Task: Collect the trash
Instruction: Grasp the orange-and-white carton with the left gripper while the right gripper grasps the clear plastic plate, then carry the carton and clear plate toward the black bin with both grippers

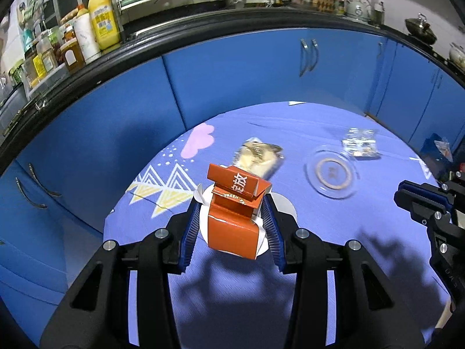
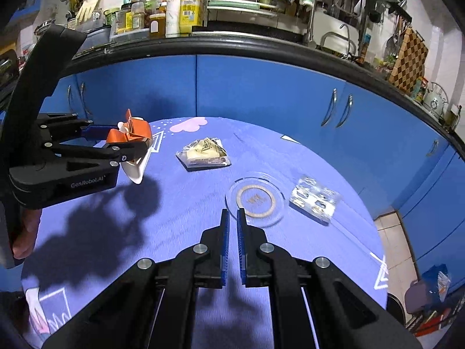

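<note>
While the left gripper (image 1: 232, 221) is hanging above the near part of the worktop (image 2: 180, 218), its blue-padded jaws are pinching a crumpled orange carton (image 1: 232, 226) from both sides, with a white paper cup (image 1: 277, 203) showing behind and beneath the carton; in the right wrist view the same carton (image 2: 136, 131) and the white cup (image 2: 139, 165) are sitting lifted off the purple patterned cloth, casting a shadow below. The right gripper (image 2: 233, 218) is hovering over the cloth with its jaws pressed almost together and nothing between them. Just beyond its tips a clear round plastic lid (image 2: 255, 199) with a tan ring is lying flat on the worktop. Beside the lid, to the right, a clear blister pack (image 2: 315, 197) is lying on the cloth, close to the lid. Further back and to the left, a crinkled snack wrapper (image 2: 205, 154) with yellowish print is lying well apart from the lid. Behind the worktop blue cabinet doors (image 2: 261, 93) are running under a dark counter edge, and on that counter a large yellow bottle (image 2: 190, 5), jars, and a checkered cutting board (image 2: 408, 61) are standing.
</note>
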Action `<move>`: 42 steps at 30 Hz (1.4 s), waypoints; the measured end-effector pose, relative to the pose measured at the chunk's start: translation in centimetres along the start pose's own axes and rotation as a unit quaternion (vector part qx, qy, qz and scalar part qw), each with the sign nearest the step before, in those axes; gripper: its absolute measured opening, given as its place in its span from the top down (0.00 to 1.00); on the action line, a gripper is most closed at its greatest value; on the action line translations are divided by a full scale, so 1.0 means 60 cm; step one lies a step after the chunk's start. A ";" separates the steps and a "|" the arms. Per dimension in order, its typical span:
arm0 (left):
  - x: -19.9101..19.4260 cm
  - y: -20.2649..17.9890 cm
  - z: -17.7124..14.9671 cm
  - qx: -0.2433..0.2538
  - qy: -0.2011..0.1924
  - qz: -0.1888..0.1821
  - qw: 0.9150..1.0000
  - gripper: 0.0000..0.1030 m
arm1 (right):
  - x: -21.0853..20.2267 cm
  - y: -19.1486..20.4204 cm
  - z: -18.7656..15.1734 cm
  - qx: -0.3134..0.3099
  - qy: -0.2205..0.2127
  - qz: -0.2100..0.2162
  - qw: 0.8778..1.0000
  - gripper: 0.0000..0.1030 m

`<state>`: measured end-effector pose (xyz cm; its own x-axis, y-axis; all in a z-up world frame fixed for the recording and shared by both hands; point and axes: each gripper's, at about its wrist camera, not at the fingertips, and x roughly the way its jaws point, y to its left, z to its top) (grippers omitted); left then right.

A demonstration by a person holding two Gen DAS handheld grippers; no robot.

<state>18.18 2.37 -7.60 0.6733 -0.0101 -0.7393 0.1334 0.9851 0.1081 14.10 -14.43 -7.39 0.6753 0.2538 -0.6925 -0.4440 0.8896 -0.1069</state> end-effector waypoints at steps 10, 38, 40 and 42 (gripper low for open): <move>-0.016 -0.009 -0.014 -0.004 -0.003 0.004 1.000 0.58 | 0.012 -0.011 0.001 0.004 0.009 -0.005 1.000 0.93; 0.125 0.057 0.005 -0.028 0.027 0.002 0.999 0.58 | 0.228 -0.028 0.041 0.046 0.073 0.003 0.996 0.85; 0.118 0.054 0.003 -0.028 0.025 0.001 0.999 0.58 | 0.214 -0.024 0.036 0.043 0.076 0.015 0.996 0.92; 0.110 0.051 0.002 -0.028 0.022 0.001 0.999 0.58 | 0.201 -0.024 0.030 0.044 0.075 0.023 0.996 0.96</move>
<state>23.09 5.29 -12.07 0.6403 -0.0023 -0.7681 0.0904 0.9933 0.0724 23.95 -11.95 -14.33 0.5569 0.2405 -0.7950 -0.4134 0.9104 -0.0142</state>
